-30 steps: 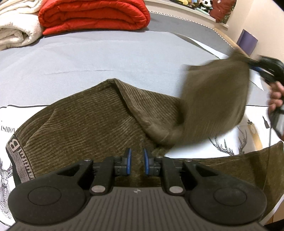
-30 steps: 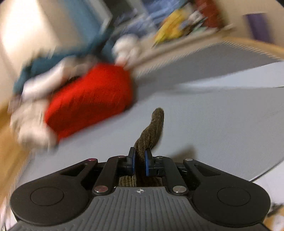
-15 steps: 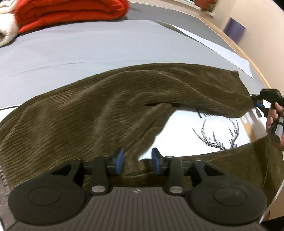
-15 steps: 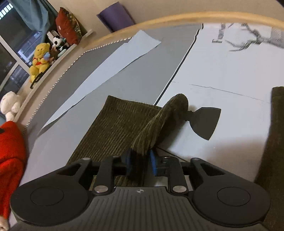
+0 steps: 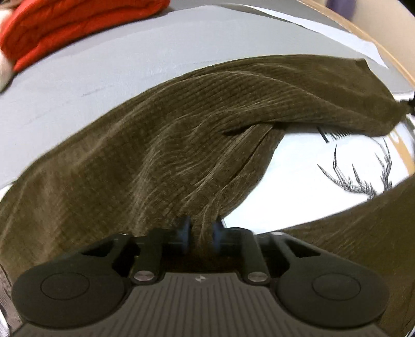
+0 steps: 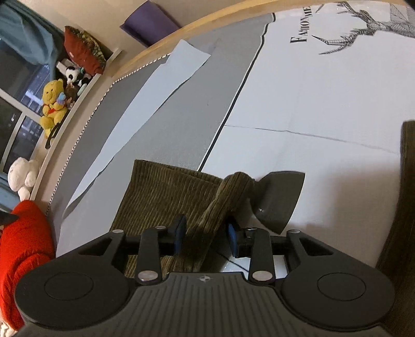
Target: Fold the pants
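Note:
Olive-brown corduroy pants [image 5: 160,145] lie spread on the bed. One leg stretches to the far right, the other lies at the right edge [image 5: 363,228]. My left gripper [image 5: 199,232] is shut on a bunch of the fabric near the crotch. In the right wrist view the leg's end [image 6: 166,194] lies flat on the sheet, and a raised fold of it [image 6: 228,197] stands between my right gripper's [image 6: 206,237] blue pads, which are spread apart.
A folded red blanket [image 5: 72,26] lies at the bed's far left. The white sheet has a deer print [image 5: 358,171]. Plush toys [image 6: 53,106] sit on a window ledge. The bed's wooden edge [image 6: 207,23] curves behind.
My left gripper closed on the pants fabric. My right gripper laid the leg end down on the sheet and opened its jaws.

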Available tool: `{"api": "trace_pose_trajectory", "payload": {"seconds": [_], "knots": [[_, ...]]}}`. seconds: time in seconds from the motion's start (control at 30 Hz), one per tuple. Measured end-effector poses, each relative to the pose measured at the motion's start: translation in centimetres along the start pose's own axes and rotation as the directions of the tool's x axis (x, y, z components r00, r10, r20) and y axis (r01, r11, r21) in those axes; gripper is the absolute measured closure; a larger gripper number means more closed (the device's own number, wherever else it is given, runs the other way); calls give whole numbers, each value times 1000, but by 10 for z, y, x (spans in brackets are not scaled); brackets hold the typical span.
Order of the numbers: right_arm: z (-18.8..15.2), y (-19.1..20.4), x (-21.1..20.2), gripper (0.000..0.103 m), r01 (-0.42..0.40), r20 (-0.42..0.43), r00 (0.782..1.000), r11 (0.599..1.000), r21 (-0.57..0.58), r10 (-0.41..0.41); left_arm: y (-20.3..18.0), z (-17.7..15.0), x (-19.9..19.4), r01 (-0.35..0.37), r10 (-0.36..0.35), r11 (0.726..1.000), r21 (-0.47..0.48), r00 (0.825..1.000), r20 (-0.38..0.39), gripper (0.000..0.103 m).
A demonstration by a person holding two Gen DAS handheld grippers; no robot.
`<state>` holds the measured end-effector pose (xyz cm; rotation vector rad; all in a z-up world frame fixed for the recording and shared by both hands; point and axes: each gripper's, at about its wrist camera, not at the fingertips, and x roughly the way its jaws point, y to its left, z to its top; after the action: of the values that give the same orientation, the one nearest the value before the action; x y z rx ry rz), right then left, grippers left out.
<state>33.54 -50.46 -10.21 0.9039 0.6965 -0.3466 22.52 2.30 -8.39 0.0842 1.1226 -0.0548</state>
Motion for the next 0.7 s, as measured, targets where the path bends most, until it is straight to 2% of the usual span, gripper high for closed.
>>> {"api": "trace_pose_trajectory", "payload": {"seconds": [0.03, 0.13, 0.17, 0.23, 0.27, 0.3, 0.33, 0.37, 0.4, 0.43, 0.47, 0.5, 0.57, 0.63, 0.67, 0.7], "knots": [[0, 4, -3, 94, 2, 15, 1000, 1000, -29, -2, 4, 0, -3, 6, -6, 1000, -7, 1000, 1, 93], [3, 20, -19, 96, 12, 96, 995, 995, -94, -3, 19, 2, -16, -22, 23, 999, -24, 999, 27, 95], [7, 29, -32, 97, 2, 144, 989, 995, -103, 12, 26, 2, -23, -68, 68, 998, -15, 997, 38, 95], [10, 40, -55, 97, 16, 228, 973, 991, -132, 15, 35, -3, -29, -93, 93, 996, -6, 995, 27, 95], [10, 37, -62, 97, 63, 256, 966, 991, -116, -32, 38, -7, -28, -75, 75, 997, 15, 997, 0, 94], [8, 27, -63, 97, 156, 254, 958, 985, -69, -134, 38, -11, -27, -59, 60, 997, 42, 998, -23, 94], [5, 12, -58, 97, 259, 219, 944, 966, -20, -249, 38, -15, -26, -47, 50, 997, 61, 998, -41, 92], [0, -4, -51, 97, 355, 167, 920, 935, 21, -354, 40, -18, -26, -30, 34, 997, 67, 998, -55, 90], [-5, -21, -45, 97, 423, 115, 897, 904, 57, -427, 43, -20, -27, -14, 18, 998, 69, 998, -64, 88], [-8, -35, -40, 96, 450, 74, 886, 888, 92, -457, 45, -21, -29, -1, 6, 997, 72, 998, -70, 85], [-9, -42, -40, 97, 428, 84, 896, 898, 97, -436, 48, -21, -32, 17, -12, 997, 73, 998, -69, 83], [-8, -39, -41, 96, 432, 103, 893, 899, 67, -437, 51, -20, -36, 37, -33, 997, 64, 997, -64, 80], [-5, -28, -50, 84, 490, 165, 857, 871, 32, -488, 65, -19, -54, 114, -114, 993, 5, 993, -35, 79], [-2, -19, -68, 81, 509, 234, 830, 859, 48, -505, 81, -17, -68, 210, -210, 976, -59, 978, 9, 68], [-1, -15, -76, 81, 510, 257, 823, 858, 57, -506, 92, -18, -78, 261, -258, 961, -87, 965, 44, 62], [-2, -11, -88, 81, 496, 279, 824, 866, 67, -494, 98, -18, -83, 283, -277, 954, -100, 959, 66, 62]]}}
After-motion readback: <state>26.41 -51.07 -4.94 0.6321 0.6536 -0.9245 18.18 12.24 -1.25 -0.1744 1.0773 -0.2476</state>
